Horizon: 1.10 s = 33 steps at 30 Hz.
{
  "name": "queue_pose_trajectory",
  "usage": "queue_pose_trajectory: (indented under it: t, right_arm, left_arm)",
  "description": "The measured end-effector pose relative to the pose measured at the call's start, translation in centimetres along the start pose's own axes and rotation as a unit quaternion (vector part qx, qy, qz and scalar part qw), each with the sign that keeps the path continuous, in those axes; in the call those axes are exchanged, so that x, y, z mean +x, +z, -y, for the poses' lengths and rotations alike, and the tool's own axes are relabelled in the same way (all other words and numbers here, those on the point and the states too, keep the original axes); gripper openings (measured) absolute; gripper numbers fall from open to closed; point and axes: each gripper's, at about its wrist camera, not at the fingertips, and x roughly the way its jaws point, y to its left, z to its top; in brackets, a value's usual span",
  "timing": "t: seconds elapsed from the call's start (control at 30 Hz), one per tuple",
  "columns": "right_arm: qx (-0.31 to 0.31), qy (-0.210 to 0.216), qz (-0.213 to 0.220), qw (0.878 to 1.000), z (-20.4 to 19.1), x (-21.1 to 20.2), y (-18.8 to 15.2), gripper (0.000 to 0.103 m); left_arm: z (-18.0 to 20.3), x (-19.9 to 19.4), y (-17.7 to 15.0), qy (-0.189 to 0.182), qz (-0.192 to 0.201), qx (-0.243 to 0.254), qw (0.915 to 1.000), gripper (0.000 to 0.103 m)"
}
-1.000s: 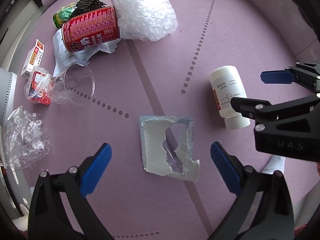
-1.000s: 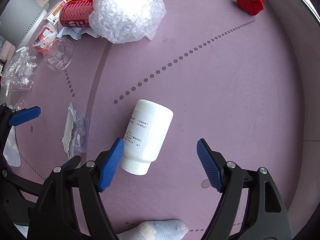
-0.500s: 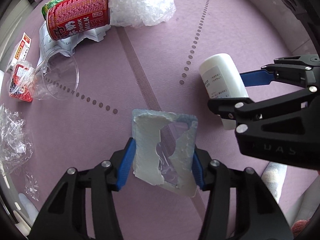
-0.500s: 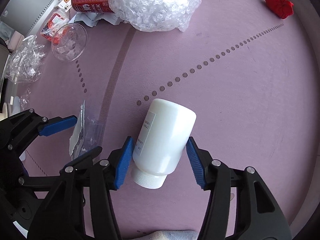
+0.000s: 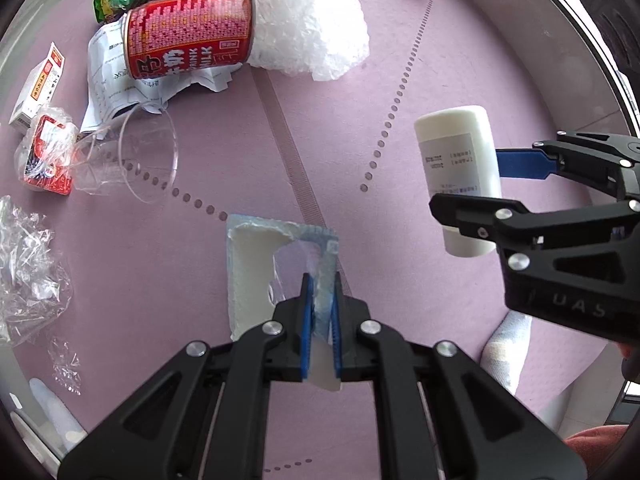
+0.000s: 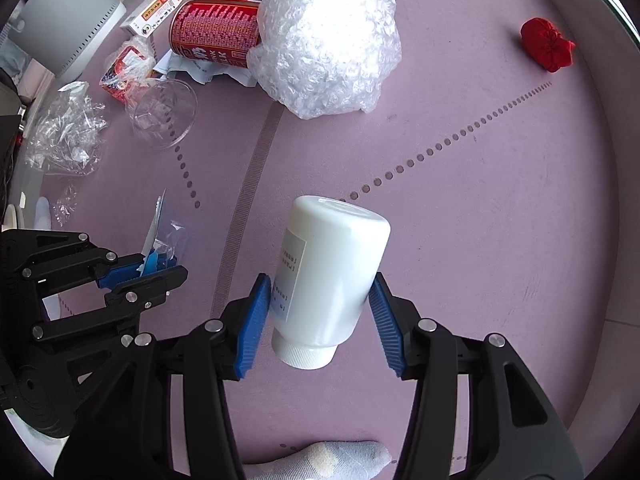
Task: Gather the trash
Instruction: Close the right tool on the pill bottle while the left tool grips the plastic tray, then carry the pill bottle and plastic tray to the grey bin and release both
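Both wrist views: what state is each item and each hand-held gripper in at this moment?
Left hand-held gripper: shut on torn blister pack.
Torn blister pack: opened, pinched at one edge.
Right hand-held gripper: jaws closing on white bottle.
White bottle: capped, between the pads.
Red can: lying on its side.
Clear cup: tipped over.
Bubble wrap: bunched up.

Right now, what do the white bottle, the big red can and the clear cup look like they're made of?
White bottle: likely opaque plastic, smooth with a soft sheen, ribbed screw cap, paper label.
Red can: probably metal, with a glossy printed wall and a thin silvery rim.
Clear cup: thin see-through plastic; the mat's dots show through it and its rim looks slightly bent.
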Motion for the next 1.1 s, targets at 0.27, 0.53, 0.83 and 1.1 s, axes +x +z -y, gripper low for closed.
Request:
queue_pose_trajectory:
  t: [0.27,0.53,0.83,1.1]
  right_arm:
    - [-0.019,0.0,0.018,1.0,-4.3,-8.2,4.9,0.049]
    - [-0.04,-0.001,0.044,0.998,-10.3,-17.8,11.8,0.049]
    - [-0.075,0.018,0.078,0.994,-23.1,-24.4,21.2,0.049]
    - [-0.15,0.051,0.108,0.982,-36.7,-24.4,31.8,0.049]
  left_arm:
    - [-2.9,-9.7,4.9,0.011,0.023,-0.036,0.999,0.009]
    - [-10.4,-21.3,9.0,0.011,0.041,-0.061,0.9972,0.009]
    - [-25.4,-34.2,8.5,0.036,0.063,-0.11,0.9913,0.009]
    - [-41.8,-41.0,9.4,0.078,0.109,-0.164,0.9773,0.009]
